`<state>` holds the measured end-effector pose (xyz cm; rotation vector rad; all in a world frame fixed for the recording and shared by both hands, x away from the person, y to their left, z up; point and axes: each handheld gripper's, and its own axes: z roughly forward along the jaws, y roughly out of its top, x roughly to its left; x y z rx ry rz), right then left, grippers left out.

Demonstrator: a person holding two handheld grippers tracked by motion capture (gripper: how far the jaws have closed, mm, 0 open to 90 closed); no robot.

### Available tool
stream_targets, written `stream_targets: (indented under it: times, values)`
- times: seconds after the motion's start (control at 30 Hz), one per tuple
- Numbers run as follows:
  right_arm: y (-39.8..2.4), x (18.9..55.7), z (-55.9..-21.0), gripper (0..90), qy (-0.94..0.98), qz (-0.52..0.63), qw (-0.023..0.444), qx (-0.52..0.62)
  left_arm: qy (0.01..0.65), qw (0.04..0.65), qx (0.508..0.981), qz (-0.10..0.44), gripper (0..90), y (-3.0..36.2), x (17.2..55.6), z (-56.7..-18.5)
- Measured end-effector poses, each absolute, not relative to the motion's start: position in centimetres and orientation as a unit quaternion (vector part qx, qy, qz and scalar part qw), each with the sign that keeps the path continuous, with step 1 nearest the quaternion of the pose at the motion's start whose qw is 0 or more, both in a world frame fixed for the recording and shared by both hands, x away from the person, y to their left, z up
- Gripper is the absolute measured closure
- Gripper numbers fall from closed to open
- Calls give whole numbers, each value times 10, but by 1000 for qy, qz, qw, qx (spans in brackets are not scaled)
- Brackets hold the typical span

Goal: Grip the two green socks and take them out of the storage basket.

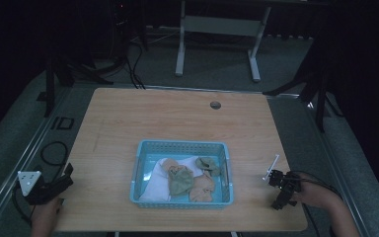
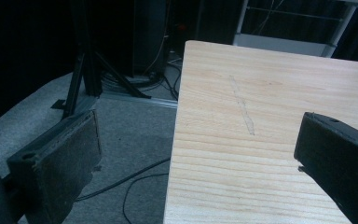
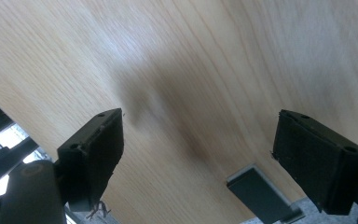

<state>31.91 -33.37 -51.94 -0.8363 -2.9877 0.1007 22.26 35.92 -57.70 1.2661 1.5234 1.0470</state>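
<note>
— Sitting dead centre near the front edge of the table (image 1: 177, 118) is the blue basket (image 1: 181, 145), long side running left to right, with a heap of crumpled cloths (image 1: 181, 179) inside: white at the left, olive and tan toward the middle and right.

— And the claws?

— Both parked well apart from it. The left claw (image 1: 68, 173) hangs at the table's front-left corner, spread wide with nothing between its jaws; in the left gripper view one jaw is over the floor and the other over the wood. The right claw (image 1: 286, 190) is at the front-right, also spread and empty, tipped down at bare wood in its own view.

— Which gets there first?

— My guess is the right one. The basket lies to its left, a bit closer than it is to the left claw, and the tan cloth (image 1: 202, 186) is bunched toward that end. Either hand would have to sweep inward and clear the rim first.
</note>
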Motion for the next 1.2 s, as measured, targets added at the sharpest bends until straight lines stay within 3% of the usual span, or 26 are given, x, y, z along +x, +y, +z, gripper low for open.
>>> stream_targets:
  times: [0.5,1.2]
  values:
    - [-283,321,-490,160,-977,17,49,-207,612,436,509,420,7,359,223,-577]
    - [-191,322,-432,183,-995,16,-1,-103,611,437,510,419,7,359,223,-577]
